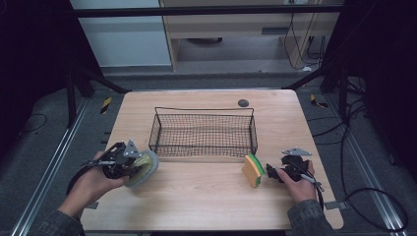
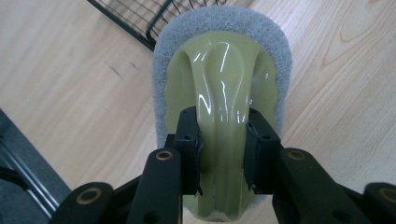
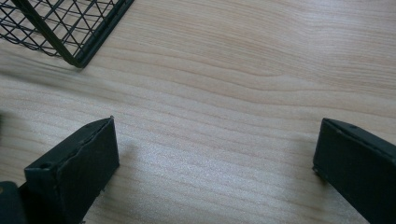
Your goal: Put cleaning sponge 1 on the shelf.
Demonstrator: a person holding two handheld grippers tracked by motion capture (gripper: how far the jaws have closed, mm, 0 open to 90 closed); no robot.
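Two pads of the left claw [image 2: 223,149] pinch the scrubber [image 2: 223,70] handle; keep it level, carry it forward-right over the basket [image 1: 203,130] rim. Right claw [image 3: 215,168] gapes wide, empty.

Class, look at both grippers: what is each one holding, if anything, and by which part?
The left gripper clamps the scrubber by its yellow-green handle ridge. The right gripper holds nothing; its jaws stand open over the table.
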